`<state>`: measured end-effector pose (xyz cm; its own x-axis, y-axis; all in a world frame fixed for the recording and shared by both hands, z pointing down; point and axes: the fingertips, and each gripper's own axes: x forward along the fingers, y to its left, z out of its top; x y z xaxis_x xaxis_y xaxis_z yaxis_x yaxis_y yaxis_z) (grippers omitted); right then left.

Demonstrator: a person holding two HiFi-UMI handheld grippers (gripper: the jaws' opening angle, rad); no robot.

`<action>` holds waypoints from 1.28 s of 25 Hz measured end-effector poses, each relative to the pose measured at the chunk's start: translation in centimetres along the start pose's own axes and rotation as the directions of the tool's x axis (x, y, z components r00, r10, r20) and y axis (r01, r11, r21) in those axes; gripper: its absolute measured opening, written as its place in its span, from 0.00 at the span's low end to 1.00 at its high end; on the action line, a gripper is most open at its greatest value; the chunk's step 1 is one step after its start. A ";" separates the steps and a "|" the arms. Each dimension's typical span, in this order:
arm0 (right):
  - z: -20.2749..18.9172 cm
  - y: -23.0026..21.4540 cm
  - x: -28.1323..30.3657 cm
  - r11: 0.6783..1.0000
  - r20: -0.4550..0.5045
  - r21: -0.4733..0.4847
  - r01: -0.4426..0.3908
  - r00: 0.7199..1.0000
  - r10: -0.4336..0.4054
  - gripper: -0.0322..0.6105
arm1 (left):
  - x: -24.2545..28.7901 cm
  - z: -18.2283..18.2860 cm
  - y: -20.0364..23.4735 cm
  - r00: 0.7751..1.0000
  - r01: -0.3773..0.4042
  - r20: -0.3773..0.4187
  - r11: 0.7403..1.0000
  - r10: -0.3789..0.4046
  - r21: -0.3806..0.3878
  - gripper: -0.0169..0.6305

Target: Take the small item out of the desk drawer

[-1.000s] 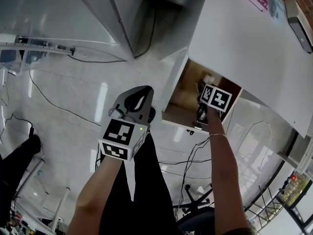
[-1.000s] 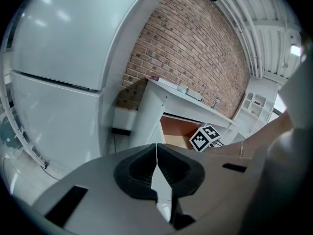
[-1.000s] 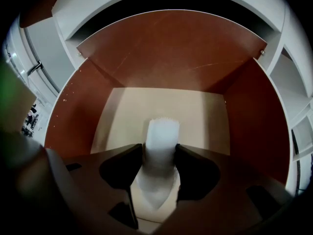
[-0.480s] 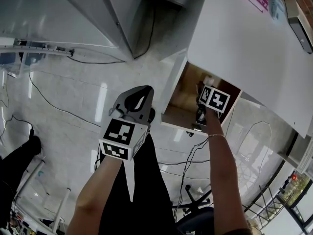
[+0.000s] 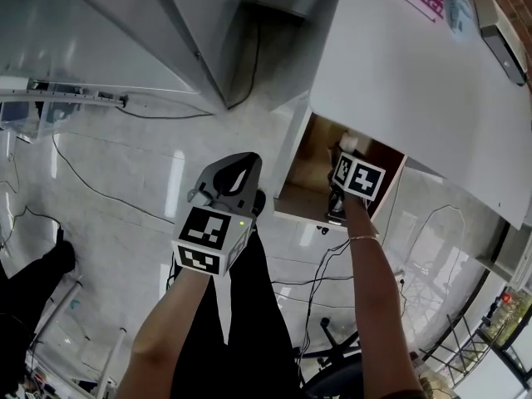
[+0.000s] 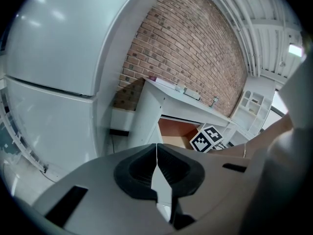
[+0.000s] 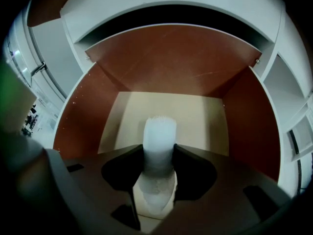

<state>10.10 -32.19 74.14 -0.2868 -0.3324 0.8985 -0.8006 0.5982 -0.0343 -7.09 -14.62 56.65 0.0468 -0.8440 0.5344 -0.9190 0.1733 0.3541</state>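
The desk drawer (image 5: 290, 161) stands pulled out under the white desk top (image 5: 416, 81), with brown walls and a pale floor (image 7: 195, 116). In the right gripper view a small white cylinder-shaped item (image 7: 159, 133) stands upright on that floor. My right gripper (image 7: 159, 153) reaches into the drawer, and its marker cube (image 5: 359, 177) shows above the opening. Its jaws are closing, the item is between them, and both dark pads touch its sides. My left gripper (image 5: 237, 169) hangs over the floor to the left of the drawer, shut and empty.
A large grey cabinet (image 5: 166, 32) stands at the far left. Cables (image 5: 91, 173) run over the glossy floor. My dark trousers (image 5: 249, 322) fill the lower middle. A brick wall (image 6: 195, 48) rises behind the desk. A chair base (image 5: 332, 339) lies below the drawer.
The head view has shifted slightly. Both grippers keep their places relative to the drawer: the right one inside it, the left one beside it.
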 end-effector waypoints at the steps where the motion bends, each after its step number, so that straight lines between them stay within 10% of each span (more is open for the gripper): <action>1: 0.1 0.3 -0.3 1.000 0.009 0.003 -0.007 1.000 0.007 0.33 | 0.0 0.0 -0.1 1.000 0.003 -0.004 1.000 -0.003 0.000 0.06; 32: 2.5 6.1 -13.4 0.988 0.200 0.069 -0.137 0.972 0.121 0.33 | -2.9 4.6 -1.8 0.998 0.070 -0.006 0.994 -0.070 0.085 0.06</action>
<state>7.74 -25.95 60.81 -0.4809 -0.3963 0.7821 -0.7879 0.5866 -0.1873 -7.36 -14.81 50.98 0.1135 -0.8507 0.5132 -0.9434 0.0697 0.3242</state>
